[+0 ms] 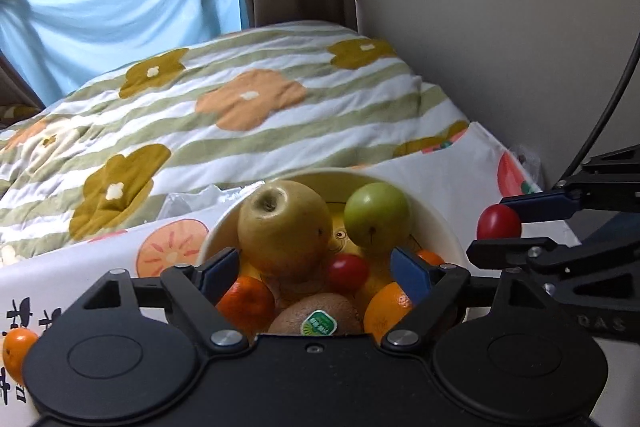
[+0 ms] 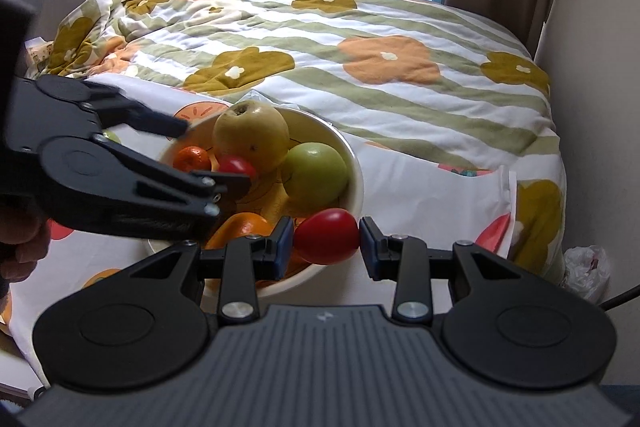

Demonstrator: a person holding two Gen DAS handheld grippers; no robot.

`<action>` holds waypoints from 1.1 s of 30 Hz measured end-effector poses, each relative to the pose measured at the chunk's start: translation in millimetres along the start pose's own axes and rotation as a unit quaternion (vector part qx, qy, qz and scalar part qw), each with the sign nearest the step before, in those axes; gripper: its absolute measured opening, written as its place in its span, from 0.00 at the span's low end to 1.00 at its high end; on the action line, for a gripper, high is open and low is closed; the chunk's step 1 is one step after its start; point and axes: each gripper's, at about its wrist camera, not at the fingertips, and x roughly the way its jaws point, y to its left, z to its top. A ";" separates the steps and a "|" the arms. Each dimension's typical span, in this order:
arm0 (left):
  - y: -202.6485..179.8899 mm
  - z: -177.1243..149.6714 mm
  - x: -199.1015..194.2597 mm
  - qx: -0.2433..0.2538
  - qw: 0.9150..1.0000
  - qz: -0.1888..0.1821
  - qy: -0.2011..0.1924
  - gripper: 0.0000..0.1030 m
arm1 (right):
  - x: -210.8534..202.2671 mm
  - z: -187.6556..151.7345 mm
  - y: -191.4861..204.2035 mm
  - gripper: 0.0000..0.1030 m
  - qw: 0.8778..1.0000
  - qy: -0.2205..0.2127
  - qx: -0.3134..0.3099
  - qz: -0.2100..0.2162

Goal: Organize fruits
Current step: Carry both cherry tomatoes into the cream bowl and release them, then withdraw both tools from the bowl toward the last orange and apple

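Spread over the bed, a fruit-print cloth (image 2: 432, 187) carries the cream bowl (image 2: 356, 167), already loaded with a pear (image 2: 251, 135), green apple (image 2: 316, 173), oranges, kiwi and one tomato; a stray orange (image 1: 18, 351) left of the bowl appears still to be collected. Just right of the bowl's rim, the right gripper (image 2: 326, 241) pinches a red tomato (image 2: 327, 235). Over the bowl, the left gripper (image 1: 316, 265) hangs spread and empty.

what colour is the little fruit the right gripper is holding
Red: a glossy cherry tomato between the right gripper's blue pads, seen best in the right wrist view.
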 end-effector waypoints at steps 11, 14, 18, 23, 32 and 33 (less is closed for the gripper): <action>29.7 -14.9 -35.4 -0.050 0.998 0.039 -0.006 0.84 | 2.0 9.9 7.1 0.49 1.000 -0.005 -0.008 0.013; 35.4 -20.4 -41.1 -0.059 0.997 0.048 -0.006 0.84 | 7.4 15.4 9.3 0.49 1.000 -0.009 -0.008 0.019; 40.9 -29.1 -45.0 -0.069 0.996 0.056 -0.005 0.84 | 20.7 20.4 12.8 0.49 1.000 -0.011 -0.011 0.023; 44.3 -38.1 -44.7 -0.075 0.995 0.058 -0.003 0.84 | 36.9 18.9 17.4 0.49 0.999 -0.006 -0.007 0.031; 41.3 -40.2 -42.5 -0.070 0.996 0.061 -0.003 0.84 | 37.8 11.0 28.0 0.89 0.999 -0.027 -0.019 0.012; 40.4 -39.9 -43.7 -0.067 0.996 0.063 -0.005 0.84 | 35.9 10.1 26.8 0.95 0.999 -0.032 -0.017 0.010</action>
